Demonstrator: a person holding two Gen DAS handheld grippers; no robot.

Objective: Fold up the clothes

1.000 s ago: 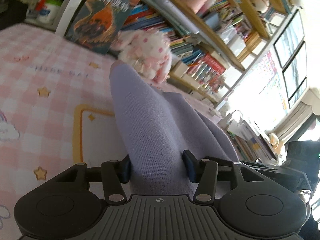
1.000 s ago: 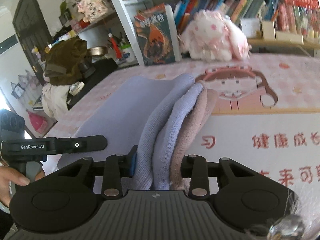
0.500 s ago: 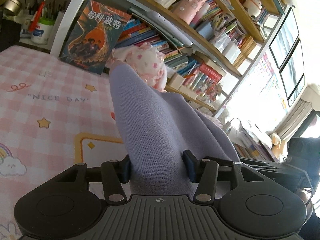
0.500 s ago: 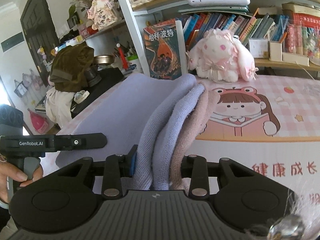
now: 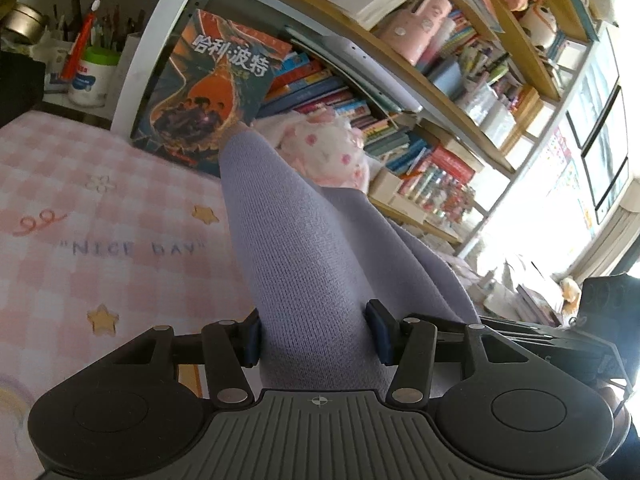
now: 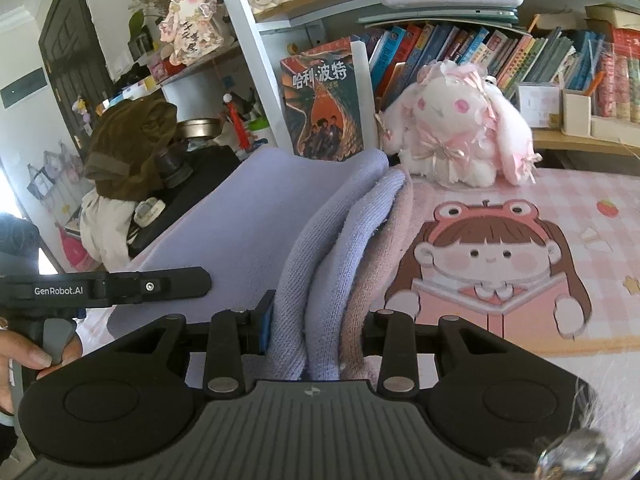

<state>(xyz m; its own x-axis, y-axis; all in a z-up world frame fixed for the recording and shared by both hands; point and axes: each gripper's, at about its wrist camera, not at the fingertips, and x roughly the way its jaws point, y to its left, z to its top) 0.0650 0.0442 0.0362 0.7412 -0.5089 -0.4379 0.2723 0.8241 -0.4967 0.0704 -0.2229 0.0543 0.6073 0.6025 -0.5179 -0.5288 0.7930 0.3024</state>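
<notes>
plush bunny (image 6: 460,128), poster book (image 6: 322,112), bookshelf (image 5: 460,92)

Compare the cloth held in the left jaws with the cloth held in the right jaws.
The left gripper grips one smooth lavender fold of the garment; the right gripper grips several bunched layers. The left bundle is all lavender; the right includes a pinkish layer. Both are knit, and both are clamped.

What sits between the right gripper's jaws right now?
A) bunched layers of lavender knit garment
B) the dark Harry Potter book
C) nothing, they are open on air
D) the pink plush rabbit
A: in the right wrist view the right gripper is shut on several folds of the lavender knit garment, its pinkish inner side showing.
</notes>
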